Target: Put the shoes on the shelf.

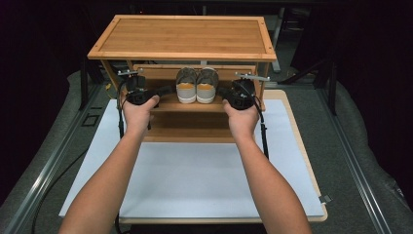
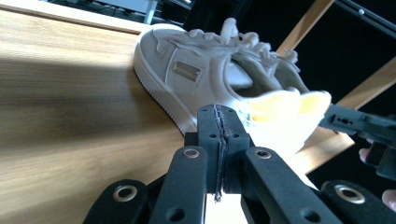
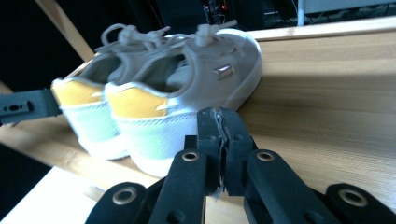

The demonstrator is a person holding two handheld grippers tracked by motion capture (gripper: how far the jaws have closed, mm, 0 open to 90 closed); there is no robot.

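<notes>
A pair of grey sneakers with yellow heel tabs point(image 1: 197, 84) stands side by side on the middle shelf of a bamboo shoe rack point(image 1: 185, 36), heels toward me. My left gripper point(image 1: 168, 89) is shut and empty, its tip just left of the left shoe point(image 2: 205, 74). My right gripper point(image 1: 221, 91) is shut and empty too, pointing at the right shoe point(image 3: 177, 98) from the right. In the left gripper view the pads point(image 2: 219, 140) press together close to the shoe's side; in the right gripper view the pads point(image 3: 220, 140) meet just short of the heel.
The rack stands at the far end of a white mat point(image 1: 195, 170) on a wooden board point(image 1: 292, 112). A lower shelf point(image 1: 195, 132) lies below the shoes. Rack posts point(image 1: 109, 73) flank both hands. Grey floor and a metal rail point(image 1: 44, 165) surround the board.
</notes>
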